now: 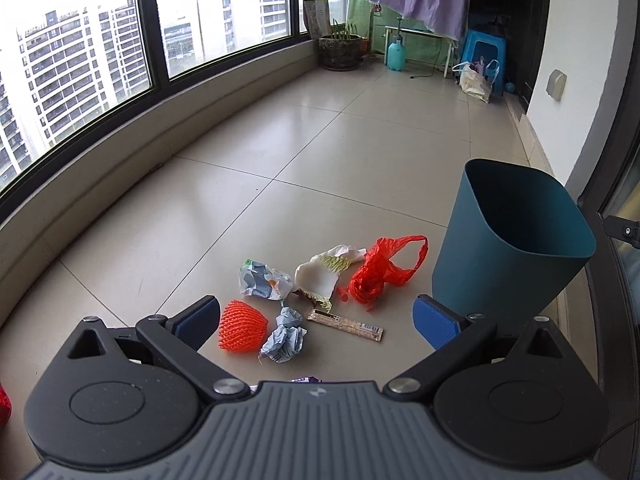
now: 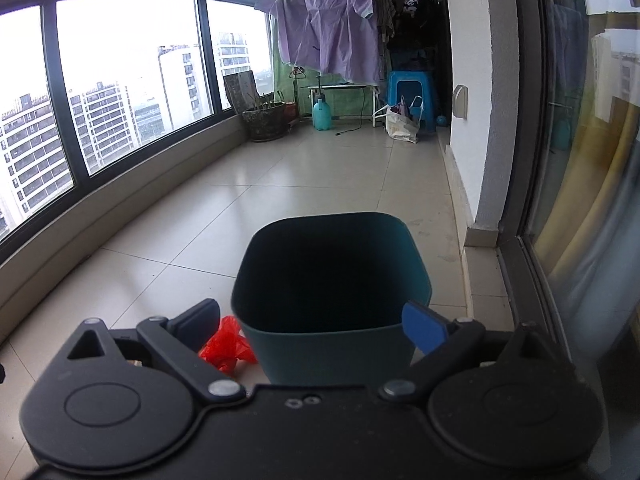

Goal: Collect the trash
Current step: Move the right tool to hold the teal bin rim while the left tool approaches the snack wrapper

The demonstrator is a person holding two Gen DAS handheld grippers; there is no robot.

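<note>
Trash lies on the tiled floor in the left wrist view: an orange foam net, a crumpled blue paper, a brown wrapper strip, a white-blue crumpled packet, a cabbage leaf with white paper and a red plastic bag. A dark teal bin stands upright to their right. My left gripper is open and empty above the trash. My right gripper is open and empty just above the bin; the red bag shows at its left.
A curved window wall runs along the left. A white wall and sliding glass door are on the right. At the far end stand a plant pot, a teal sprayer, a blue stool, a plastic bag and hanging laundry.
</note>
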